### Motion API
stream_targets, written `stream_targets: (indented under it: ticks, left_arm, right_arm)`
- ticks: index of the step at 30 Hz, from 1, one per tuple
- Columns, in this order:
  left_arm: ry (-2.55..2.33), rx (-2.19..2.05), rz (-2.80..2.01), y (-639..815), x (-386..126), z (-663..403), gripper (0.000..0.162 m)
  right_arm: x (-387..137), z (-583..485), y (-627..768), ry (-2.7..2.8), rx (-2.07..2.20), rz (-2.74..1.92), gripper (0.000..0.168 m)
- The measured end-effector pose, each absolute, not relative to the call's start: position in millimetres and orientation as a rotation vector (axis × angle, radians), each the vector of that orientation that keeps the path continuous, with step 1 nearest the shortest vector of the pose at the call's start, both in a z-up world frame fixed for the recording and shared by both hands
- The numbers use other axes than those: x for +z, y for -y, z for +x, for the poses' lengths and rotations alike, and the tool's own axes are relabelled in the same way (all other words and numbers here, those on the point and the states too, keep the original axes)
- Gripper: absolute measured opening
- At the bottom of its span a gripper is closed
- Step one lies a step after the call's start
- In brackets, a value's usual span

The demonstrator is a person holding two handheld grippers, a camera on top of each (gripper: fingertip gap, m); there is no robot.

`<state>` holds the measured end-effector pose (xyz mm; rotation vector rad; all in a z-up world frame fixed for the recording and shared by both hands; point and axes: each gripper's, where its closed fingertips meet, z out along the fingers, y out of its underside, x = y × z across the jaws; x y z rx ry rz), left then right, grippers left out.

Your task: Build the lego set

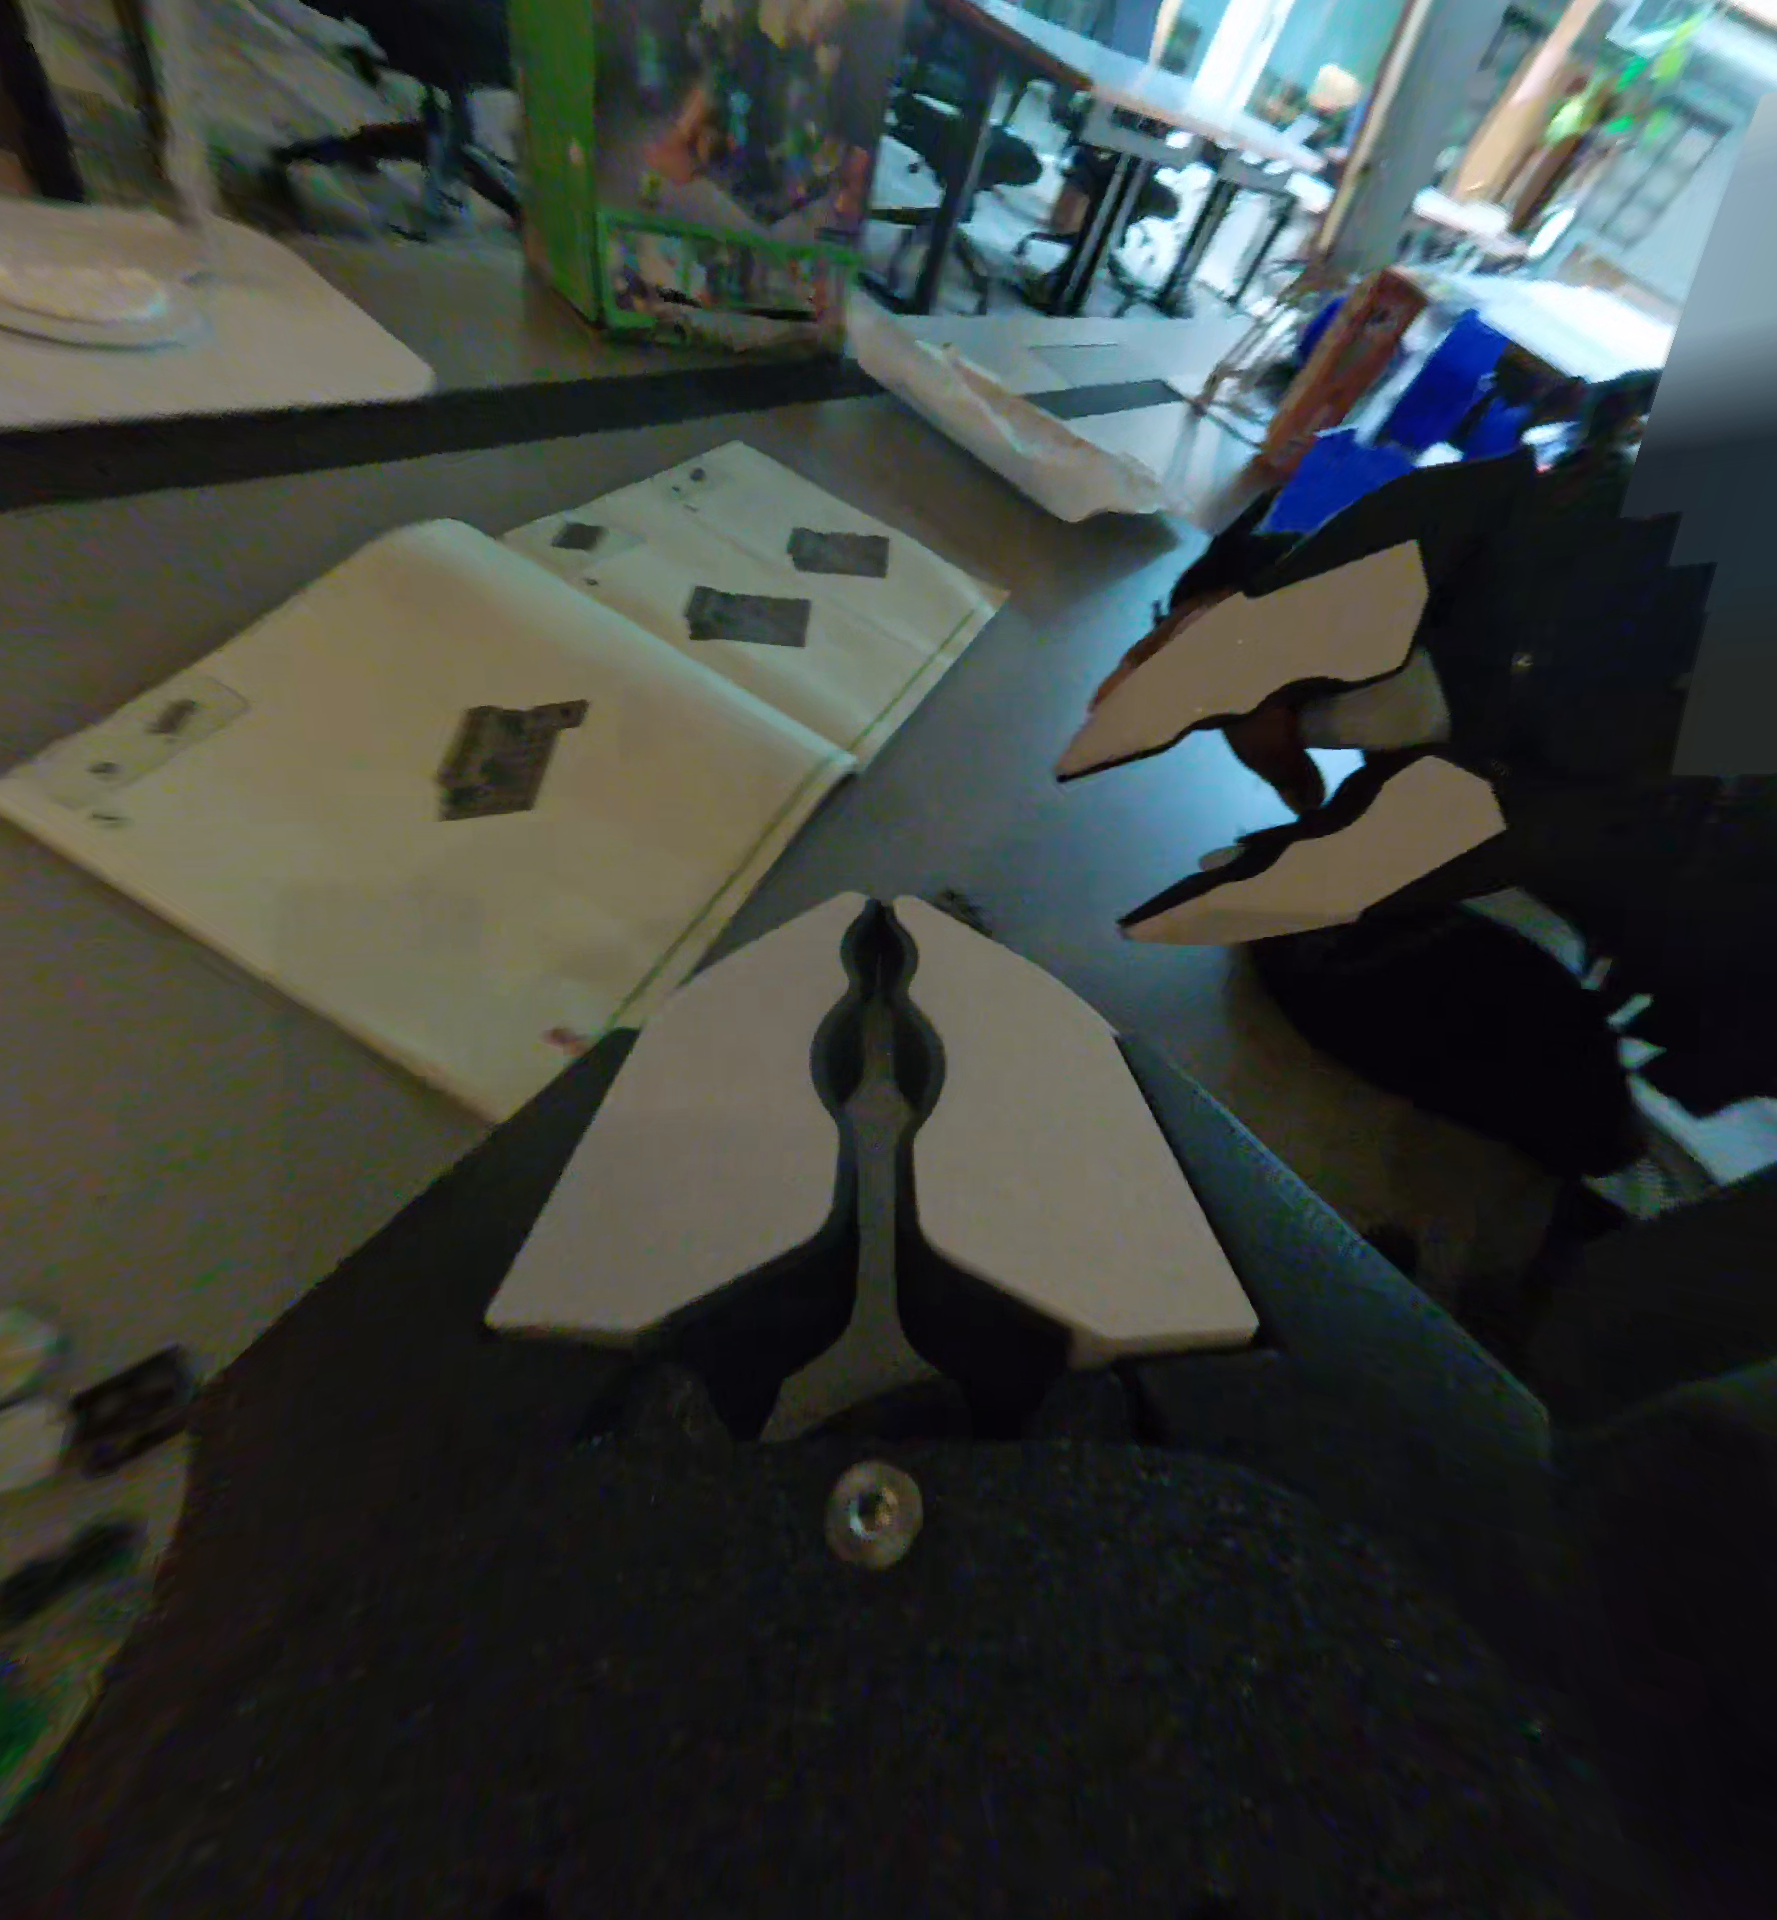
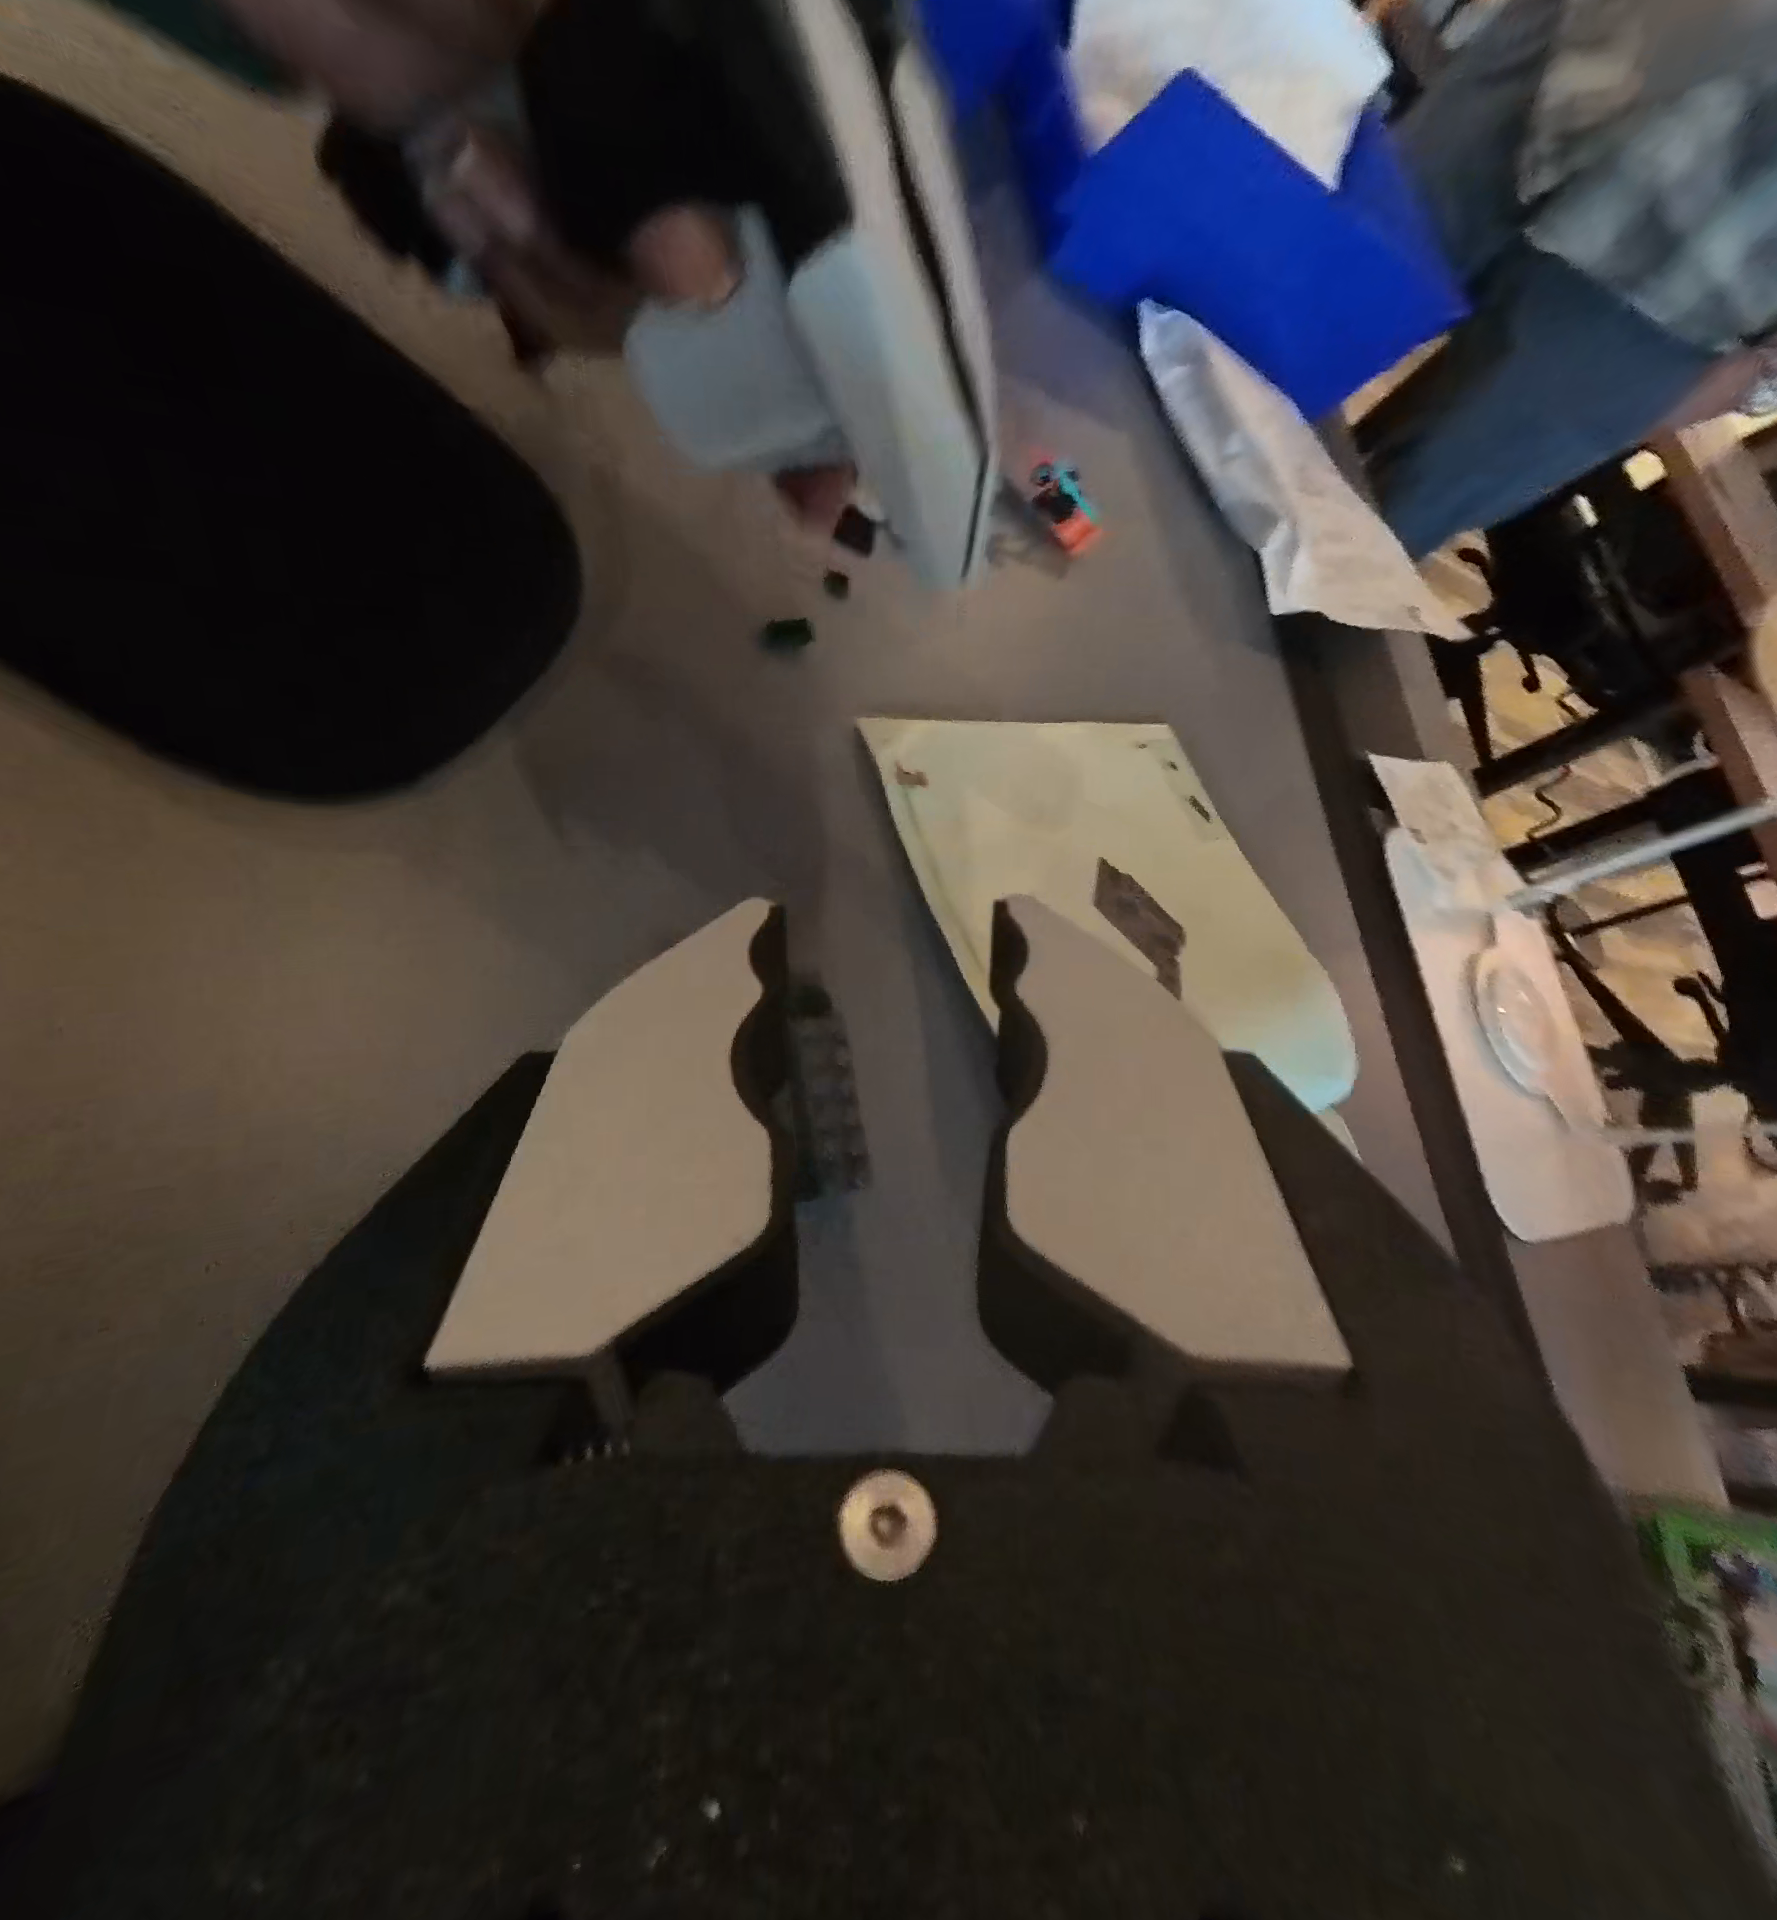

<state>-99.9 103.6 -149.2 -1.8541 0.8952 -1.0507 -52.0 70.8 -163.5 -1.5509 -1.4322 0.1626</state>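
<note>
In the left wrist view, blurred small pieces (image 1: 22, 1455) lay at the far left edge of the grey worktop (image 1: 136, 1091). To their right an instruction booklet (image 1: 489, 769) lay open and flat, its pages showing dark printed diagrams. Behind it, beyond a dark seam in the worktop, stood the green lego box (image 1: 697, 177), upright, with a crumpled pale bag (image 1: 1009, 426) just to its right. The left tool (image 1: 882, 914) hung just off the booklet's near corner, its two pale fingers drawn together at the tips with only a sliver of gap and nothing visible between them. Farther right the right tool (image 1: 1092, 847) came in from the side, its fingers spread apart (what sat behind them was too dark to make out).

In the right wrist view, a large black oval shape (image 2: 219, 468) filled the upper left, and its nature could not be told. Right of it, small dark green pieces (image 2: 788, 632) lay scattered on the worktop (image 2: 240, 1039), with a small orange-and-teal built model (image 2: 1066, 509) a little beyond them. The right tool (image 2: 889, 914) was held wide, and a dark studded lego plate (image 2: 824, 1101) lay between its fingers, close against the inner side of the left-hand finger (image 2: 614, 1164); whether it touched could not be told. The booklet (image 2: 1092, 831) lay just past the right-hand finger.
</note>
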Motion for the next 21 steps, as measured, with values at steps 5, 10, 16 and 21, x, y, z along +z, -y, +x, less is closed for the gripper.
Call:
stream_targets:
  ticks: [5, 10, 16, 21]
  left_arm:
    - [-0.816, -0.713, -1.864, -134, -117, -190, 0.005]
    - [-0.693, -0.314, -2.047, -172, -113, -320, 0.035]
    - [-0.879, -0.101, -2.382, -180, -161, -420, 0.032]
    - [-1.195, 0.048, -2.526, -179, -209, -440, 0.028]
  right_arm:
    - [-163, -50, -71, 1.395, 0.194, -1.556, 0.037]
    - [-164, -44, -71, 1.338, 0.213, -1.578, 0.037]
    - [-167, -40, -69, 1.302, 0.241, -1.6, 0.036]
    - [-172, -35, -69, 1.286, 0.243, -1.629, 0.036]
